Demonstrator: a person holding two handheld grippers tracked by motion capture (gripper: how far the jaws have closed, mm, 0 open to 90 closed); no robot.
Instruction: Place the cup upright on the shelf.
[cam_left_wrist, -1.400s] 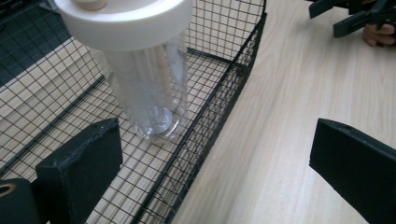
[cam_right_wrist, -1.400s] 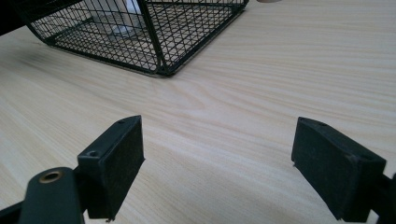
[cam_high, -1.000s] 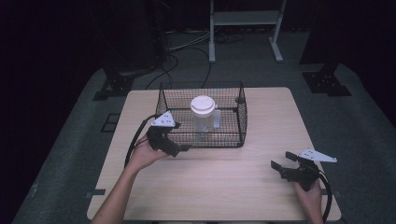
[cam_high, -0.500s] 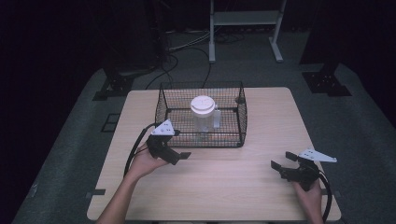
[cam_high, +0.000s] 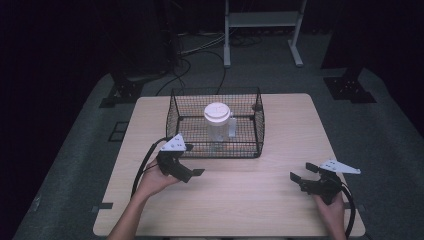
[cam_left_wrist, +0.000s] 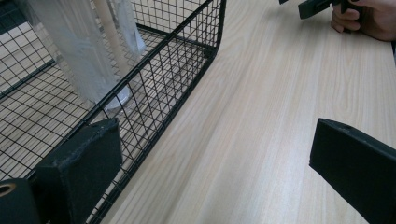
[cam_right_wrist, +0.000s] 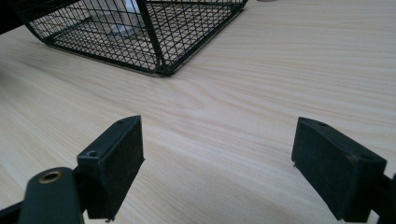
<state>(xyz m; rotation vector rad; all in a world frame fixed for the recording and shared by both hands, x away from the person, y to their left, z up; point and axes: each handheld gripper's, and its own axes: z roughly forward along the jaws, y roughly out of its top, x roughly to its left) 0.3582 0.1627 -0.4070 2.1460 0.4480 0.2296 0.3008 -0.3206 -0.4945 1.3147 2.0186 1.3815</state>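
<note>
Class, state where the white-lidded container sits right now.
In the high view, the white-lidded container stands upright inside the black wire basket at the table's far middle, ahead of the left gripper, which is just outside the basket's near wall.

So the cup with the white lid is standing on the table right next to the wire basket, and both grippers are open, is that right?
Not quite. The cup with the white lid stands inside the wire basket, not beside it, as the high view shows. The rest holds: the left gripper and the right gripper both have their jaws apart.
</note>
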